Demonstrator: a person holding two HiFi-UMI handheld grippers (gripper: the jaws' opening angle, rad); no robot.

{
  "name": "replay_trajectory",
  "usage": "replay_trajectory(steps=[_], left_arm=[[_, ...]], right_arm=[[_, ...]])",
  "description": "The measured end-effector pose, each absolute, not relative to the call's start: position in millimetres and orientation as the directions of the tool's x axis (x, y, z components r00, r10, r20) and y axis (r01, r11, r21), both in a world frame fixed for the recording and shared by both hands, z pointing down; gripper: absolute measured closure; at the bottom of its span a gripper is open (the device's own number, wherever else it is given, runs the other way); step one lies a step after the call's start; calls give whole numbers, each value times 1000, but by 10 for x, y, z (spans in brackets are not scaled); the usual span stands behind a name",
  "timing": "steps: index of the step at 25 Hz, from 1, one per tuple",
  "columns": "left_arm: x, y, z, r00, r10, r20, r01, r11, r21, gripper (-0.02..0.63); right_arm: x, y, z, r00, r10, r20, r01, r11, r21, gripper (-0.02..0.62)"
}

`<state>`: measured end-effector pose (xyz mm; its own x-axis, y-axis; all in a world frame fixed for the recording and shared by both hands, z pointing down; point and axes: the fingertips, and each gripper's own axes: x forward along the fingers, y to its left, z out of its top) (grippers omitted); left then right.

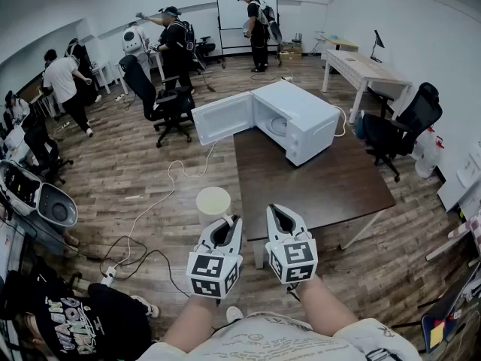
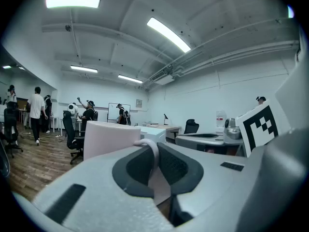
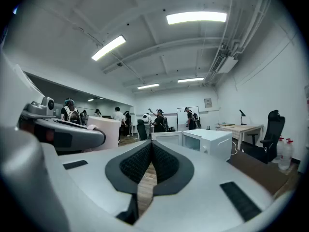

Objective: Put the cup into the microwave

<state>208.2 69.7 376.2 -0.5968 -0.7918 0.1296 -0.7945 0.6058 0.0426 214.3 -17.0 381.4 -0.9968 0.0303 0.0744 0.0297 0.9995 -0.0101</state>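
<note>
Left gripper (image 1: 228, 221) fingers clamped on the handle of the white cup (image 1: 213, 200), held in the air over the floor, short of the dark surface (image 1: 331, 186). Right gripper (image 1: 279, 214) beside it, fingers together, empty. Microwave (image 1: 297, 122) on surface, door swung open.

Bright ceiling strip lights (image 2: 166, 34); fisheye bending, dark vignetted corners.

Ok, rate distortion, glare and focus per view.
Head view: heavy fisheye bend, even light, cup and microwave sharp. Left gripper view: ceiling lights blow out, the close left claw looks soft, corners black. Right gripper view: same dark corners, bright ceiling strip.
</note>
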Motion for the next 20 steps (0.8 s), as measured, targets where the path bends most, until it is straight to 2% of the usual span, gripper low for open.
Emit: replay_trajectory(steps=[20], left_arm=[[1616,1181,3861,-610,-784,117,-782,619,68,575]], right_arm=[[1668,374,3921,-996,61,71,61,998,5,580]])
